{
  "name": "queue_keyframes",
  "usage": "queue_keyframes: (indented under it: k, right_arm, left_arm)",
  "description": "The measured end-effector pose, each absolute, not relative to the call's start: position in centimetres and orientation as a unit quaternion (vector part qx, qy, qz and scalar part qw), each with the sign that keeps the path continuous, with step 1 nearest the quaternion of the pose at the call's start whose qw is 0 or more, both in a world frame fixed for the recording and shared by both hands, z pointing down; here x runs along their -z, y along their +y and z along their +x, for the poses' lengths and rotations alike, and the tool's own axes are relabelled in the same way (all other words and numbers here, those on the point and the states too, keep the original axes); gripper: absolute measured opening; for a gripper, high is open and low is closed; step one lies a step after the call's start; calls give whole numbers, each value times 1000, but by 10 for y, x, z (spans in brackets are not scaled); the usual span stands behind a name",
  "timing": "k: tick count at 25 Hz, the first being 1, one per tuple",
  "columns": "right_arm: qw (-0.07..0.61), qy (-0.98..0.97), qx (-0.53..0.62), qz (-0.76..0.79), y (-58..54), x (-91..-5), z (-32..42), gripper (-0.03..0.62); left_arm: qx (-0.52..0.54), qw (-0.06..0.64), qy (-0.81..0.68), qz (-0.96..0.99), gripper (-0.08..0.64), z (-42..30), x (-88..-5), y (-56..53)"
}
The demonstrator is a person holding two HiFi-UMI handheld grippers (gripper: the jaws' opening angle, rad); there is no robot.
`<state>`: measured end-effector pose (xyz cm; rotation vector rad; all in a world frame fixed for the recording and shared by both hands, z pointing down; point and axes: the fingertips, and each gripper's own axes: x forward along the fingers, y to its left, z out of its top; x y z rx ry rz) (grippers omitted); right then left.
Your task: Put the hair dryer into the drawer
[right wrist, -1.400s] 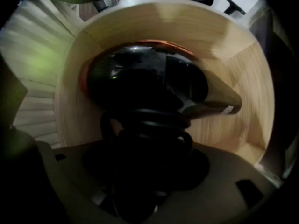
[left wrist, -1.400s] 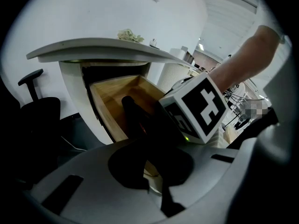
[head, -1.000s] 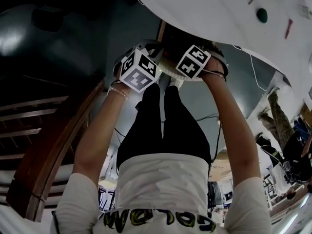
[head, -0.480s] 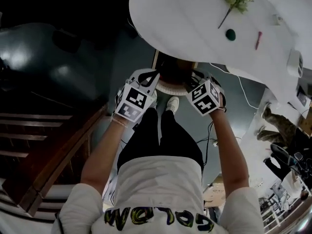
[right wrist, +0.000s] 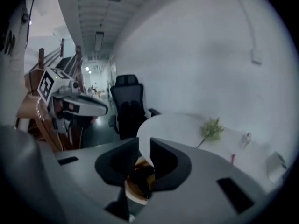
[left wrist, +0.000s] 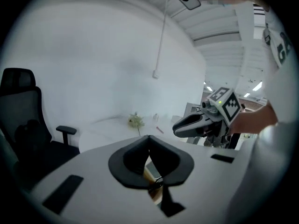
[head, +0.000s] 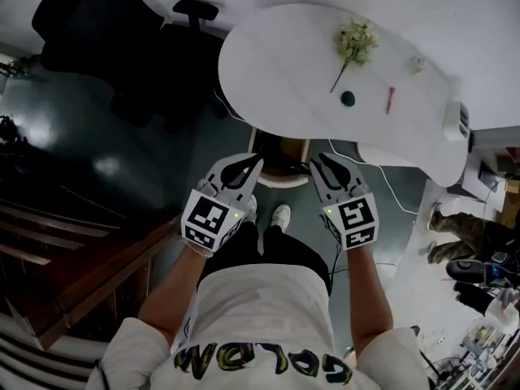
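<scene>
My left gripper (head: 253,162) and right gripper (head: 318,161) are held side by side in front of the person's body, pointing at the near edge of a white oval table (head: 284,63). The left gripper (left wrist: 148,138) is shut with its pad tips touching and nothing in it. The right gripper's (right wrist: 145,141) jaws are closing, with a narrow gap left and nothing between them. A round brown-rimmed thing (head: 280,165) sits on the floor under the table edge, just beyond both tips. I cannot make out a hair dryer or a drawer.
On the table lie a flower sprig (head: 351,43), a small green thing (head: 348,98), a red stick (head: 390,100) and a white object (head: 457,122) at its right end. A black office chair (head: 122,31) stands at far left, wooden stairs (head: 73,250) at near left.
Both grippers have come up from low near the floor and now point forward at the table edge. More of the table top and the chair have come into view.
</scene>
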<state>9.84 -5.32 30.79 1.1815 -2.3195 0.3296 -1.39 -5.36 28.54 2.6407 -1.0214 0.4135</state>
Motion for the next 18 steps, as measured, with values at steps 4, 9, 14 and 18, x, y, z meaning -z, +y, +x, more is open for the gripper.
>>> queue_keyframes:
  k: [4,9,14,18]
  right_arm:
    - [181,-858,-100,471,-30,-240,109,59]
    - [115,-861,-63,492,-1,-166,118,49]
    - [80,-866,-28,494,20,-109,117,38]
    - [72,-868,-9,492,33,-84,117,34]
  left_arm:
    - [-96,110,-368,918,12,-12,-225,-34]
    - [-46,77,-373,923,12,-3,-162,-6]
    - [-14,54,-383,922,12,2,-119,11]
    - [4,46,-381,923,12,4,-94,22]
